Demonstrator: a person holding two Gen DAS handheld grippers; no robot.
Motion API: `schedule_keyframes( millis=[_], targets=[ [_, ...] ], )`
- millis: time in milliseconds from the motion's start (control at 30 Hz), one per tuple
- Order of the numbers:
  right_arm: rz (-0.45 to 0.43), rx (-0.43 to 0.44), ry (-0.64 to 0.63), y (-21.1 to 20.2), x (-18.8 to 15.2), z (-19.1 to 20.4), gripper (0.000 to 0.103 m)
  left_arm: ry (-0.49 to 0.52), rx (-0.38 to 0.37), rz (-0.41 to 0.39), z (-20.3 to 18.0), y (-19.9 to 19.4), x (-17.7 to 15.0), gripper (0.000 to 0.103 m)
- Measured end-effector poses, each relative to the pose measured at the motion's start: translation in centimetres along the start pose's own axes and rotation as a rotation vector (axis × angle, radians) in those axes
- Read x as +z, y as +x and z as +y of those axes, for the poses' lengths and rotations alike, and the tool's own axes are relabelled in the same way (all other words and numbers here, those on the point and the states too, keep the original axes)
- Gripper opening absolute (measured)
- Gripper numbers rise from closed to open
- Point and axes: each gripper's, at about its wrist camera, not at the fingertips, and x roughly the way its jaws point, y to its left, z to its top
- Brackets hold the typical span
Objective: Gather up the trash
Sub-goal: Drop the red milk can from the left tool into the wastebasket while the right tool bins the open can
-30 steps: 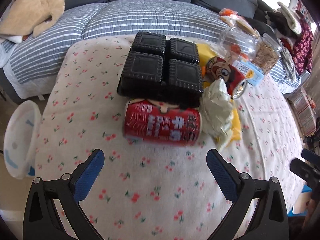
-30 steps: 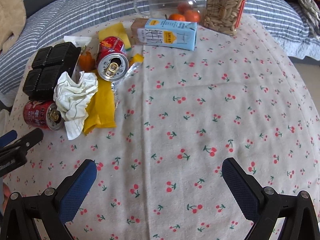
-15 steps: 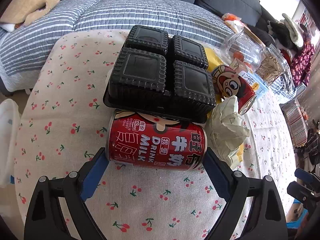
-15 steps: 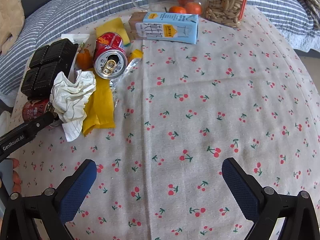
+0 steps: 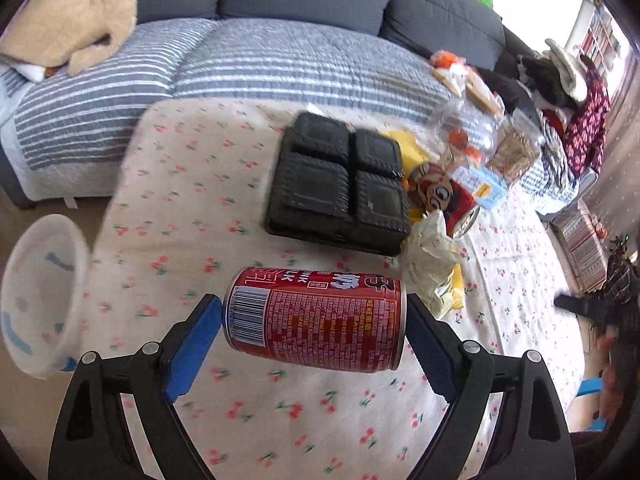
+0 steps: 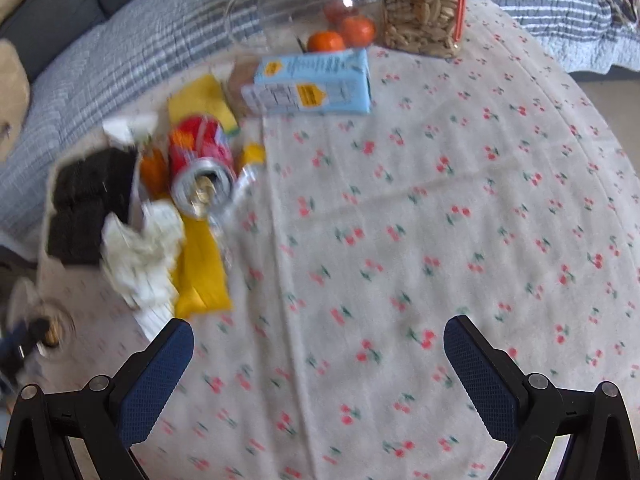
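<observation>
the left gripper [image 5: 314, 320] has its fingers [image 5: 192, 344] pressed on the two flat ends of the red drink can [image 5: 316, 318], which hangs sideways, lifted clear of the cherry-print surface [image 5: 192, 208]. the hold is end to end on smooth metal, so a quick swing or any slackening could let the can pivot or slide out and drop back down; if liquid remains inside it could spill from the opening, though i cannot tell if it is empty. the white bin [image 5: 38, 292] sits just off the surface's left edge, tilted in view, and a careless release could miss it. the right gripper [image 6: 318, 372] hovers with fingers spread wide and nothing between them. farther on lie the crumpled paper [image 5: 430, 264], the black tray [image 5: 340, 184] and a second red can [image 6: 202, 168] on a yellow wrapper [image 6: 200, 264], crowded and touching. beyond sit a blue carton [image 6: 310, 82] and jars.
</observation>
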Motion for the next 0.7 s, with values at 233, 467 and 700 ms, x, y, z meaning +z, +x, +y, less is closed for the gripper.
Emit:
schedule_keyframes(
  millis=[233, 467, 700],
  targets=[
    [-0.005, 0.137, 0.069, 3.7, 5.8, 1.5, 0.086, -0.099, -0.001, -0.006, 5.1, -2.5, -0.2, 0.092],
    [0.059, 0.279, 0.066, 8.2, 7.8, 5.0, 0.073, -0.145, 0.025, -0.028, 9.4, -2.9, -0.1, 0.092],
    [0.097, 0.251, 0.048, 11.3, 8.0, 6.4, 0.062, -0.15, 0.021, -0.035, 11.1, -2.8, 0.5, 0.092]
  ],
)
